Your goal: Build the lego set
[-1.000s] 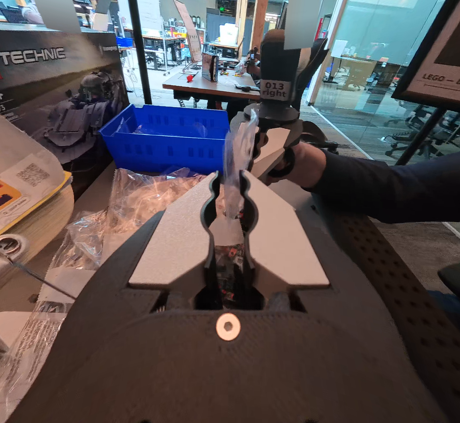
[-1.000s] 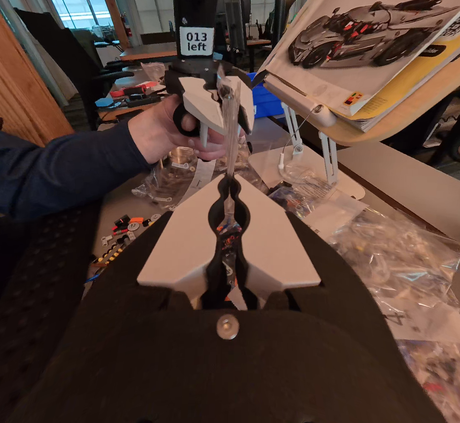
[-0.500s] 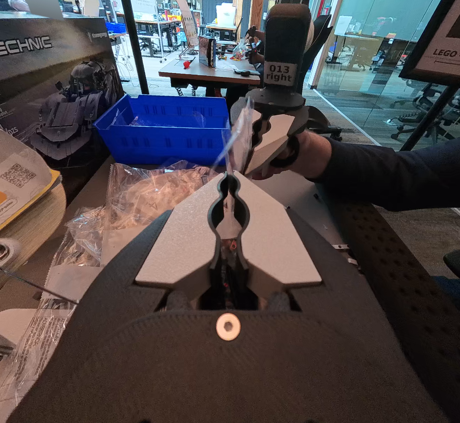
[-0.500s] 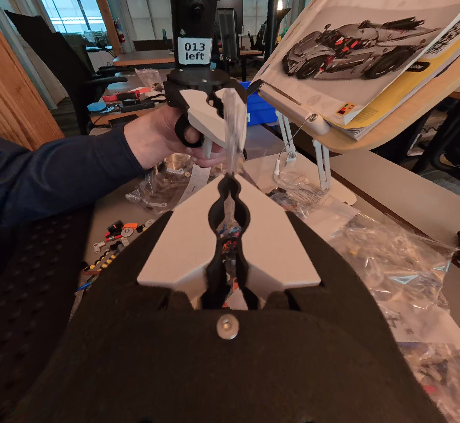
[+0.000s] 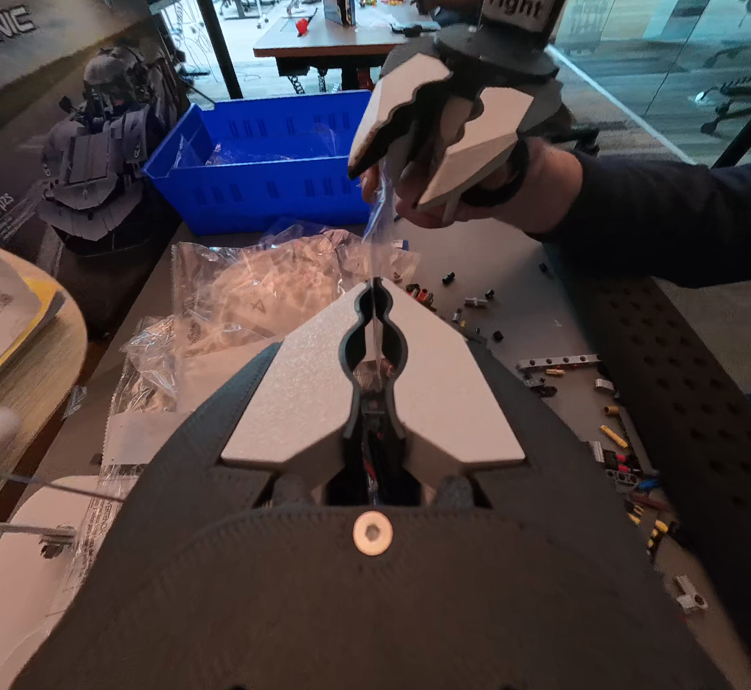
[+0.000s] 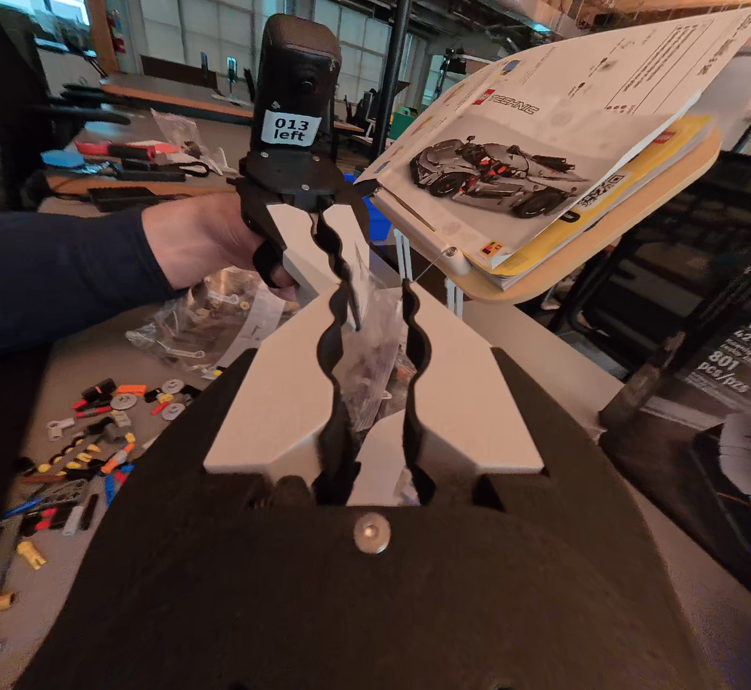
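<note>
My left gripper [image 5: 374,284] is shut on the edge of a small clear plastic bag [image 5: 378,219] of Lego parts, held above the grey table [image 5: 500,264]. The bag's film runs up to my right gripper [image 5: 386,189], which hangs open just beyond, its jaws apart. In the right wrist view my right gripper [image 6: 372,286] is open, and the bag [image 6: 376,349] hangs loose between its fingers. The left gripper [image 6: 355,323] pinches the bag's top there. Loose small Lego pieces [image 6: 93,427] lie on the table and also show in the left wrist view [image 5: 609,447].
Larger sealed part bags [image 5: 264,292] lie ahead, and a blue bin [image 5: 264,187] stands behind them. The set's box [image 5: 81,122] stands at the left. An instruction booklet [image 6: 508,167] rests on a tilted stand. A dark perforated surface [image 5: 670,386] lies at the right. Some 4 centimetres of space lies between my two pairs of fingers.
My right gripper has opened and let go of the bag, and both grippers tilted down toward the table. My left gripper stays shut on the bag.
</note>
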A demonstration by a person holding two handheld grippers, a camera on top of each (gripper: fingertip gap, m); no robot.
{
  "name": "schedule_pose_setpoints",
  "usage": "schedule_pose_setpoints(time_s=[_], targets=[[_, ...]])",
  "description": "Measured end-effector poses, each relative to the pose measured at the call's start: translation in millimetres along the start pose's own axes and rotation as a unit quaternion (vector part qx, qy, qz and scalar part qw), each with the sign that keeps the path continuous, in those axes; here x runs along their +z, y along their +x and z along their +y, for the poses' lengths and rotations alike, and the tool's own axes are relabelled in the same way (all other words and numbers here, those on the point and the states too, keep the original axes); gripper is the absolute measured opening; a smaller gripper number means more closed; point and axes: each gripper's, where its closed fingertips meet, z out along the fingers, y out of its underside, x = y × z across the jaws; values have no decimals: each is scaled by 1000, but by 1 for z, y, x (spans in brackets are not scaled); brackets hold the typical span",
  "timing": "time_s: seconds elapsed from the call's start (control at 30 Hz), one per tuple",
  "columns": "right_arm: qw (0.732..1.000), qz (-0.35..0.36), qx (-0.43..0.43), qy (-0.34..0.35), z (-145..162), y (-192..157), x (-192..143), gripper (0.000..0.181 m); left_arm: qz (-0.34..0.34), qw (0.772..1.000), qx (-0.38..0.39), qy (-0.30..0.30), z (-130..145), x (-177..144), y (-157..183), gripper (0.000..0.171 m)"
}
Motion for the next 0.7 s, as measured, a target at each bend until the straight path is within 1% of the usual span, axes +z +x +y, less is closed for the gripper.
schedule_pose_setpoints(time_s=[0.03, 0.13, 0.17, 0.27, 0.37, 0.47, 0.57, 0.67, 0.7], targets=[[1000, 6, -10, -1, 0, 0, 1, 21, 1, 1000, 4, -8, 2, 2, 2, 0], [999, 20, -28, -15, 3, 1, 3, 3, 3, 1000, 14, -22, 5, 7, 5, 0], [999, 21, -30, -25, 7, 1, 3, 0, 3, 1000, 15, -25, 5, 8, 5, 0], [999, 31, -33, -29, 8, 5, 2, 0, 1, 999, 17, -32, 8, 9, 5, 0], [998, 61, -13, -26, 8, 19, -4, 0, -2, 999, 22, -34, 9, 10, 4, 0], [998, 61, 1, -18, 6, 22, -8, 0, -6, 999, 22, -29, 7, 9, 2, 0], [996, 86, 5, -35, 12, 32, -11, 0, -4, 999, 21, -25, 6, 7, 3, 0], [995, 93, 8, -36, 13, 35, -11, 0, -8, 999, 22, -25, 6, 5, 1, 0], [993, 109, 7, -42, 15, 40, -12, 0, -10, 999, 22, -23, 6, 4, 0, 0]])
